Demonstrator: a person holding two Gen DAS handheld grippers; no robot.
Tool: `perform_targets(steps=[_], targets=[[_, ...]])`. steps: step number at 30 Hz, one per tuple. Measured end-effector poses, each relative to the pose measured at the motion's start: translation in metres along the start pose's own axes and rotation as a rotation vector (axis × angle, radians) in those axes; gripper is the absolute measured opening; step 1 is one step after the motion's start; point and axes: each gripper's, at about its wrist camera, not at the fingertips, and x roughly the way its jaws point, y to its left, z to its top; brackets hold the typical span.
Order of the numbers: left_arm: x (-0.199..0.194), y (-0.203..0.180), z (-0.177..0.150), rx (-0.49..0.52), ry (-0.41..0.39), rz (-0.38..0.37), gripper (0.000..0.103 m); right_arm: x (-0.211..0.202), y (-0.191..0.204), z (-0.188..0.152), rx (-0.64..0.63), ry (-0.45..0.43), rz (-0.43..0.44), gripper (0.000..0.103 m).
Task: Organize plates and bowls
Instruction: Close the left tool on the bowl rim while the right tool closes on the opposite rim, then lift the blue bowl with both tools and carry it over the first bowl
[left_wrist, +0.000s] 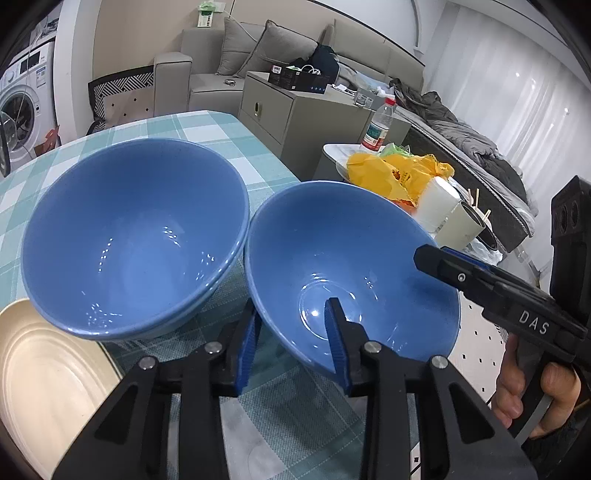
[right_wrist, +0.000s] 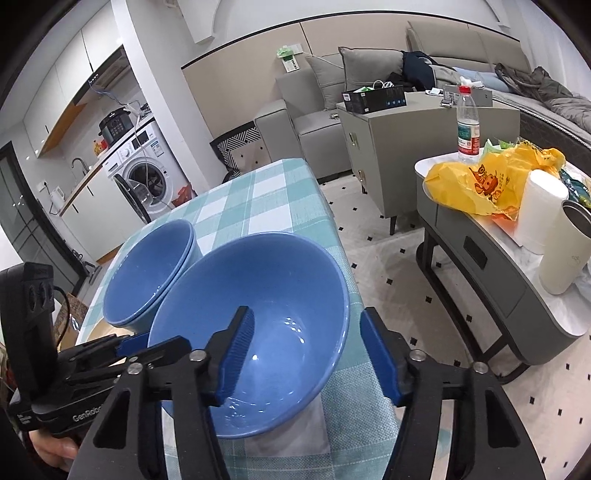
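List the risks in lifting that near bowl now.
1. Both grippers straddle the near bowl's rim: left gripper, right gripper. Uneven pulls could tip it.
2. It stands at the table's edge and could drop to the floor.
3. It sits close beside the stacked bowls and could knock them.

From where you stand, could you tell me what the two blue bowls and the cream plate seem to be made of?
The nearer blue bowl and the farther blue bowl look like glazed ceramic: smooth, glossy, with sharp light glints inside; hard plastic cannot be ruled out. The cream plate has a softer satin sheen and raised concentric rings, probably glazed ceramic or melamine.
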Motion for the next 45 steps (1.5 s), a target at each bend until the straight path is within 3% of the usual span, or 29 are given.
perform_targets(steps=[6, 22, 45], targets=[[0.001, -0.001, 0.000, 0.004, -0.004, 0.010, 0.032, 0.004, 0.000, -0.002, -0.003, 0.014, -0.002, 0.048], [0.000, -0.002, 0.000, 0.028, 0.000, 0.023, 0.028, 0.005, -0.004, -0.003, -0.019, -0.005, -0.038, 0.034], [-0.010, -0.007, 0.003, 0.059, -0.025, 0.021, 0.028, -0.008, -0.001, 0.000, -0.031, -0.046, -0.051, 0.033]])
